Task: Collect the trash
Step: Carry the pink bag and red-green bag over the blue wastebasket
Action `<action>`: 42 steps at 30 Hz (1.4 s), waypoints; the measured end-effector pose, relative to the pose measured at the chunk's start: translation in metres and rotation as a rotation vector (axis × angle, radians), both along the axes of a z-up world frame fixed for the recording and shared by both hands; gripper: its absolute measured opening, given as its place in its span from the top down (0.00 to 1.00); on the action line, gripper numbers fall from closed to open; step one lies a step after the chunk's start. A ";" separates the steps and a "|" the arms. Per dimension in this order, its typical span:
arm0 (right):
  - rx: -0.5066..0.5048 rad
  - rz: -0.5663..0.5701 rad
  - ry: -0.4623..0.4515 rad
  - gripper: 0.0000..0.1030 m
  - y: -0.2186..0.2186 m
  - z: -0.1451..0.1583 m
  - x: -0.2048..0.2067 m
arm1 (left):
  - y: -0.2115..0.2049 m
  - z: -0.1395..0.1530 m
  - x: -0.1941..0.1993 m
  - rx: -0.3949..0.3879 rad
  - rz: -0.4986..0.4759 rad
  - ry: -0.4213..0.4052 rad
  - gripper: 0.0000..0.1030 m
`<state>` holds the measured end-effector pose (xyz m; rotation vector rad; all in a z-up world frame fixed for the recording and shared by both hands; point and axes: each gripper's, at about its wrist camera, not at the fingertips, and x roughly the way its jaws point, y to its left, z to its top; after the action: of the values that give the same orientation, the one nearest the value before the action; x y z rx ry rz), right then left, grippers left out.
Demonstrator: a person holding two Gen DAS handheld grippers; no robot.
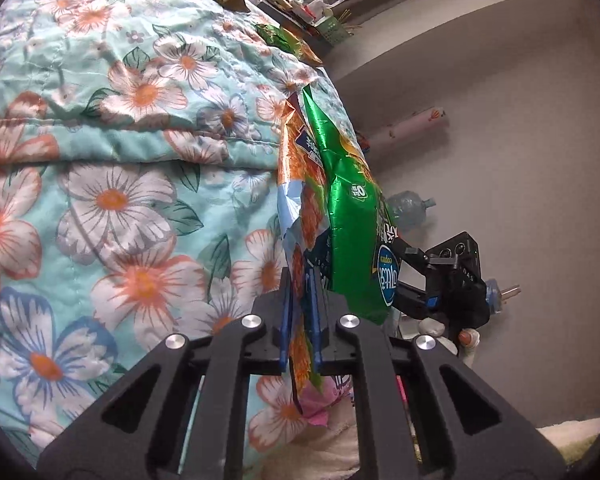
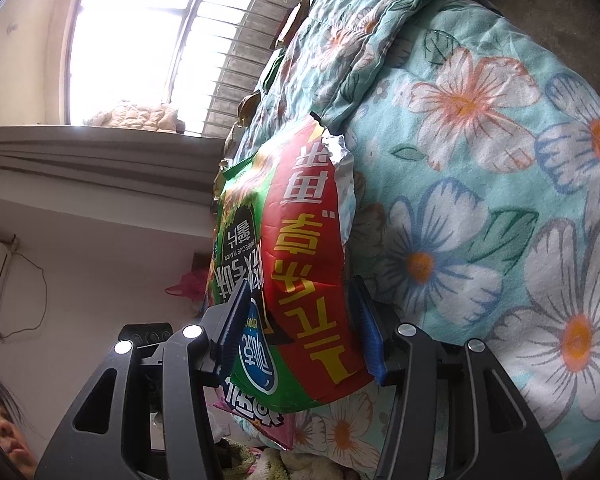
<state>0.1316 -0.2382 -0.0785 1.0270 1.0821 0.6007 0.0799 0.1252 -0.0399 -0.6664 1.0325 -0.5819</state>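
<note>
Pink wrapper [image 2: 260, 426] mostly hidden under green chip bag [image 2: 260, 240].

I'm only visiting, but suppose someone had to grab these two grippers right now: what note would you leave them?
Left gripper: shut on the snack wrappers, a green bag and an orange one bunched together.
Right gripper: open, jaws either side of the same bundle, pads not pressing.
Wrappers are lifted off the floral quilt.
Left: more wrappers lie at the quilt's far edge. No bin is in view.
</note>
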 end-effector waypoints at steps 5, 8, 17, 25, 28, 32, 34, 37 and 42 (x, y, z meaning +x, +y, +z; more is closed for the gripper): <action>-0.009 -0.008 -0.018 0.61 -0.002 0.004 -0.008 | -0.014 0.017 -0.002 0.113 0.008 -0.059 0.98; -0.009 -0.015 -0.037 0.69 -0.001 0.010 -0.013 | -0.020 0.028 -0.002 0.168 0.018 -0.101 0.99; -0.061 -0.081 -0.130 0.74 -0.024 0.040 -0.032 | -0.036 0.060 0.001 0.325 0.050 -0.231 1.00; -0.091 -0.134 -0.154 0.74 -0.049 0.048 -0.048 | -0.059 0.080 0.002 0.445 0.064 -0.333 1.00; -0.090 -0.144 -0.156 0.74 -0.053 0.048 -0.050 | -0.065 0.083 0.003 0.473 0.065 -0.357 1.00; -0.086 -0.148 -0.165 0.74 -0.055 0.048 -0.052 | -0.072 0.088 0.002 0.499 0.068 -0.380 1.00; -0.085 -0.150 -0.170 0.75 -0.055 0.048 -0.051 | -0.074 0.090 0.003 0.512 0.072 -0.393 1.00; -0.081 -0.151 -0.177 0.75 -0.055 0.049 -0.052 | -0.077 0.091 0.005 0.535 0.078 -0.415 1.00; -0.073 -0.153 -0.187 0.75 -0.058 0.049 -0.052 | -0.083 0.094 0.004 0.556 0.077 -0.440 1.00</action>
<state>0.0794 -0.2961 -0.0298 0.9610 0.8471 0.5186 0.0843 0.0426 0.0540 -0.0767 0.7007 -0.3265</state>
